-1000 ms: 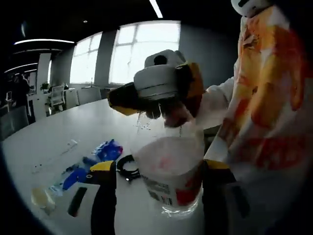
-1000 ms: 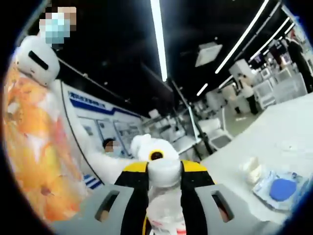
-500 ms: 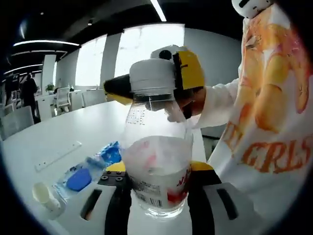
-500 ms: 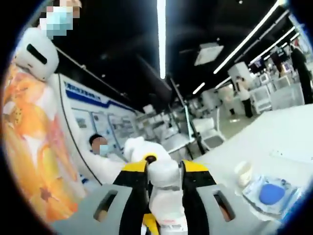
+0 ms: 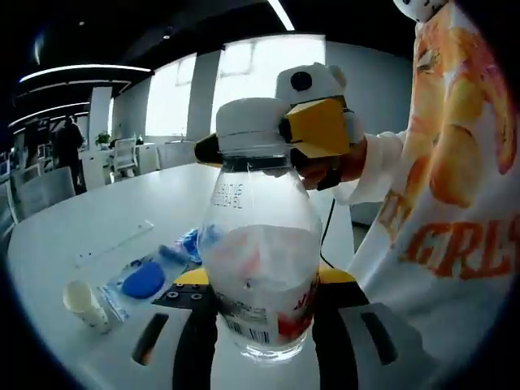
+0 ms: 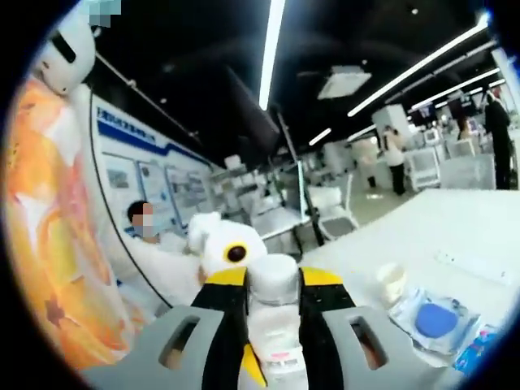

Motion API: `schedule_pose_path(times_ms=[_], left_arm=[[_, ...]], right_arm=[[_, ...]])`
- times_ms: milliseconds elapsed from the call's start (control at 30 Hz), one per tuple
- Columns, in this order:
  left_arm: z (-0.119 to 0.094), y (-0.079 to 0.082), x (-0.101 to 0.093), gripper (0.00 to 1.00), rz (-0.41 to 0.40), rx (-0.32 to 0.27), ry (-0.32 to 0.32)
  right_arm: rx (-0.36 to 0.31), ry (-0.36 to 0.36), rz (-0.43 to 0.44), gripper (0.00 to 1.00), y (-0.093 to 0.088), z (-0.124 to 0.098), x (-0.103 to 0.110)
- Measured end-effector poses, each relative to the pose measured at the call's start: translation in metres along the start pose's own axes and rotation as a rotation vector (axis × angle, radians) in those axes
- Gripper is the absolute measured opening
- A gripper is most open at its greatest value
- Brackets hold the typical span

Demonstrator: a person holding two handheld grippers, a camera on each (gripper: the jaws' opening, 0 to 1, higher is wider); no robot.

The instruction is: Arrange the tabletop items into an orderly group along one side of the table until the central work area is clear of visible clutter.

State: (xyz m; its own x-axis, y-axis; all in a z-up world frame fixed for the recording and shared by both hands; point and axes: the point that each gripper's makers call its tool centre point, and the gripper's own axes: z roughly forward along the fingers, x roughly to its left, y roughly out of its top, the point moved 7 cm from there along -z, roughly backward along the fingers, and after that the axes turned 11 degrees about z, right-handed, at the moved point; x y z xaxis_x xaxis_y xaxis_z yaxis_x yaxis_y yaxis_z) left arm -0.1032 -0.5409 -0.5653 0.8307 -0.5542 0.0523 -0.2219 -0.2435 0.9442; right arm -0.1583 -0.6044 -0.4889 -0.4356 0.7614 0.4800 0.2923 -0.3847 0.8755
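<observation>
A clear plastic bottle (image 5: 260, 244) with a red and white label stands upright between the jaws of my left gripper (image 5: 262, 280), which is shut on its body. Its white cap (image 5: 248, 128) is clamped from the right by my right gripper (image 5: 280, 134), yellow jaws on either side. In the right gripper view the same cap (image 6: 274, 280) sits between the jaws of the right gripper (image 6: 275, 278), with the bottle neck (image 6: 275, 349) below it. Bottle and both grippers are held above the white table (image 5: 122, 215).
On the table lie a blue item in a clear packet (image 5: 145, 280), a small white cup (image 5: 81, 299), a white strip (image 5: 114, 244) and another blue packet (image 5: 191, 242). Cup (image 6: 392, 282) and packet (image 6: 435, 318) lie right. The person's orange-printed shirt (image 5: 455, 203) is close by.
The bottle has come upright and fuller into the left gripper view. The right gripper has turned around the cap while staying shut on it. Both cameras have shifted.
</observation>
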Motion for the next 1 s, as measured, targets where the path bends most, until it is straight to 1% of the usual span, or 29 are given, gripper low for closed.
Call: schedule_pose_path(times_ms=[67, 133, 167, 200, 233, 267, 300, 333, 367, 400, 433, 467, 500, 533, 567, 600, 633, 700, 733, 800, 833, 867, 900, 933, 967, 1000], left_arm=[[-0.002, -0.001, -0.002, 0.46, -0.006, -0.006, 0.031], [-0.005, -0.003, -0.001, 0.48, 0.007, -0.007, 0.106], [-0.009, -0.006, 0.000, 0.51, -0.002, -0.009, 0.175], [-0.012, -0.007, 0.001, 0.58, -0.011, -0.014, 0.220], [-0.018, -0.010, 0.003, 0.69, -0.030, -0.033, 0.293], [-0.023, -0.013, 0.005, 0.86, -0.043, -0.037, 0.348], [-0.033, -0.020, 0.006, 0.98, -0.059, -0.024, 0.426], [-0.042, -0.025, 0.007, 0.96, -0.084, -0.006, 0.491], [-0.053, -0.032, 0.007, 0.95, -0.093, 0.030, 0.535], [-0.065, -0.039, 0.007, 1.00, -0.091, 0.033, 0.592], [-0.076, -0.044, 0.004, 0.98, -0.092, 0.040, 0.630], [-0.084, -0.049, 0.002, 1.00, -0.101, 0.054, 0.663], [-0.094, -0.054, 0.000, 1.00, -0.109, 0.074, 0.697], [-0.109, -0.061, -0.003, 1.00, -0.119, 0.096, 0.746], [-0.119, -0.066, -0.005, 1.00, -0.121, 0.113, 0.772], [-0.133, -0.073, -0.012, 1.00, -0.137, 0.129, 0.812], [-0.141, -0.077, -0.016, 1.00, -0.154, 0.135, 0.822], [-0.158, -0.092, -0.030, 1.00, -0.218, 0.206, 0.855], [-0.167, -0.101, -0.037, 1.00, -0.228, 0.244, 0.876], [-0.179, -0.111, -0.045, 1.00, -0.201, 0.268, 0.933], [-0.188, -0.119, -0.053, 1.00, -0.215, 0.302, 0.978], [-0.193, -0.122, -0.058, 1.00, -0.220, 0.313, 1.007], [-0.199, -0.126, -0.065, 1.00, -0.212, 0.298, 1.041], [-0.202, -0.128, -0.069, 1.00, -0.208, 0.284, 1.060], [-0.206, -0.130, -0.070, 1.00, -0.211, 0.268, 1.097], [-0.206, -0.128, -0.068, 1.00, -0.224, 0.286, 1.103]], right_arm=[[0.005, 0.010, 0.015, 0.20, -0.001, 0.001, 0.000], [0.016, 0.004, 0.001, 0.20, -0.001, 0.004, 0.000], [0.024, 0.000, -0.007, 0.20, 0.000, 0.006, -0.001], [0.027, 0.003, -0.007, 0.20, 0.001, 0.007, -0.002], [0.028, 0.001, -0.008, 0.20, 0.003, 0.009, -0.002], [0.027, -0.003, -0.006, 0.20, 0.004, 0.011, -0.004], [0.026, -0.003, -0.005, 0.20, 0.006, 0.012, -0.005], [0.023, -0.003, -0.005, 0.20, 0.008, 0.015, -0.006], [0.024, -0.001, -0.005, 0.20, 0.010, 0.017, -0.007], [0.027, 0.003, -0.007, 0.20, 0.011, 0.021, -0.007], [0.029, 0.005, -0.006, 0.20, 0.013, 0.023, -0.008], [0.034, 0.007, -0.003, 0.20, 0.014, 0.027, -0.009], [0.038, 0.008, -0.002, 0.20, 0.015, 0.030, -0.010], [0.043, 0.010, -0.002, 0.20, 0.015, 0.033, -0.010], [0.051, 0.013, -0.002, 0.20, 0.015, 0.037, -0.011], [0.062, 0.018, -0.004, 0.20, 0.016, 0.041, -0.012], [0.070, 0.023, -0.007, 0.20, 0.016, 0.044, -0.012], [0.083, 0.029, -0.017, 0.20, 0.017, 0.053, -0.013], [0.086, 0.031, -0.020, 0.20, 0.017, 0.056, -0.013], [0.094, 0.036, -0.027, 0.20, 0.018, 0.064, -0.015], [0.104, 0.042, -0.033, 0.20, 0.018, 0.069, -0.016], [0.113, 0.042, -0.038, 0.20, 0.018, 0.073, -0.017], [0.125, 0.043, -0.045, 0.20, 0.019, 0.076, -0.018], [0.139, 0.046, -0.052, 0.20, 0.019, 0.081, -0.019], [0.145, 0.047, -0.061, 0.20, 0.020, 0.086, -0.021], [0.149, 0.049, -0.064, 0.20, 0.021, 0.089, -0.022]])
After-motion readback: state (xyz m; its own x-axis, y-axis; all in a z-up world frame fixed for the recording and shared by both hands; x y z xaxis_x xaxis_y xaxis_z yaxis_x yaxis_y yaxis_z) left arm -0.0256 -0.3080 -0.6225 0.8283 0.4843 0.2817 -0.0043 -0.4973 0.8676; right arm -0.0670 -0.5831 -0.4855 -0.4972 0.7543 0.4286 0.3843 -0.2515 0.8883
